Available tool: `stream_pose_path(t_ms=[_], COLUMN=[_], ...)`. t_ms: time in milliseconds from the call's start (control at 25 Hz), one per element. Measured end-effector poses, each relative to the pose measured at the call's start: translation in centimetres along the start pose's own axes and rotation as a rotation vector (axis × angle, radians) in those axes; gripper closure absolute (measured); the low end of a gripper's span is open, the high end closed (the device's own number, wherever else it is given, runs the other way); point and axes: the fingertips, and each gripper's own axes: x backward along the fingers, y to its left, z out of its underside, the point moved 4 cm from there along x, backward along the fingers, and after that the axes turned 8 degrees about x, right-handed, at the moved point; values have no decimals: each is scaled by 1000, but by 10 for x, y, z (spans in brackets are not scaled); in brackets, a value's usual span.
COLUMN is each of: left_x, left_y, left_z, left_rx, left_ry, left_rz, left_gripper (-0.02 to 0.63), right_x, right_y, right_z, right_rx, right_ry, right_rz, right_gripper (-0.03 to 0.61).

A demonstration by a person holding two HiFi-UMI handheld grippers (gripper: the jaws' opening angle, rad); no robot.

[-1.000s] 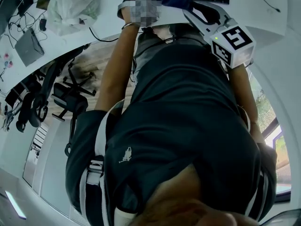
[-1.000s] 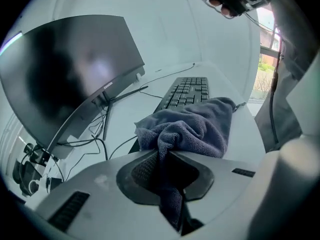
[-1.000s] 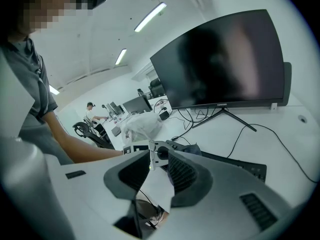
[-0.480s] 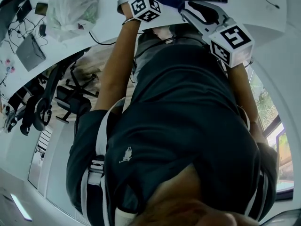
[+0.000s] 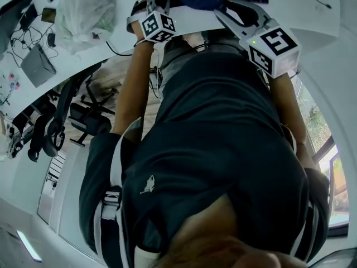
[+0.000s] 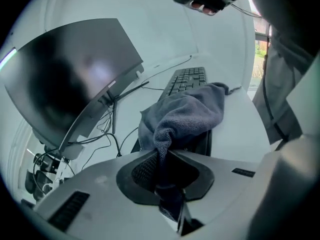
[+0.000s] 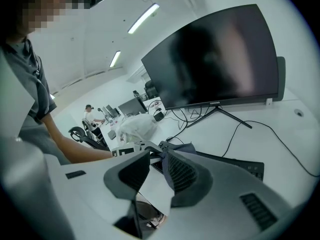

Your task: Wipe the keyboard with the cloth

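The left gripper pinches the cloth, draping it over the keyboard by the desk's front edge for wiping; the right gripper hovers alongside, jaws apart, empty.

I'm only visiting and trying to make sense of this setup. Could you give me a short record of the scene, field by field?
Setting: white desk with a dark monitor
Left gripper: jaws closed on a fold of the cloth
Cloth: grey-blue, draped over part of the keyboard
Keyboard: black, its far keys uncovered
Right gripper: jaws apart, nothing between them
Also on desk: white plastic bag
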Motion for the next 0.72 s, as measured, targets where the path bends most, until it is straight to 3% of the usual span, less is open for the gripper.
stream_pose_path(t_ms=[120,320,400,520,720], left_x=[1,-25,-29,-21,9], left_y=[-18,-72,-80,-62,-31], left_z=[-6,-79,-89,-68,-1], left_rx=[-55,-175,-182,-144,-91], left_ry=[-1,-115,-131,-105,6], left_rz=[17,138,164,143,78], left_gripper=[579,580,580,578,578], right_x=[-2,-7,-6,-3,2], right_y=[-3,-2,-4,-9,-19], right_z=[0,-6,-6,-4,1], right_rx=[-5,-2,-7,-19,-41], right_ry=[6,10,11,9,-5], right_rz=[-3,-13,-8,4,16], right_gripper=[463,463,463,463,463])
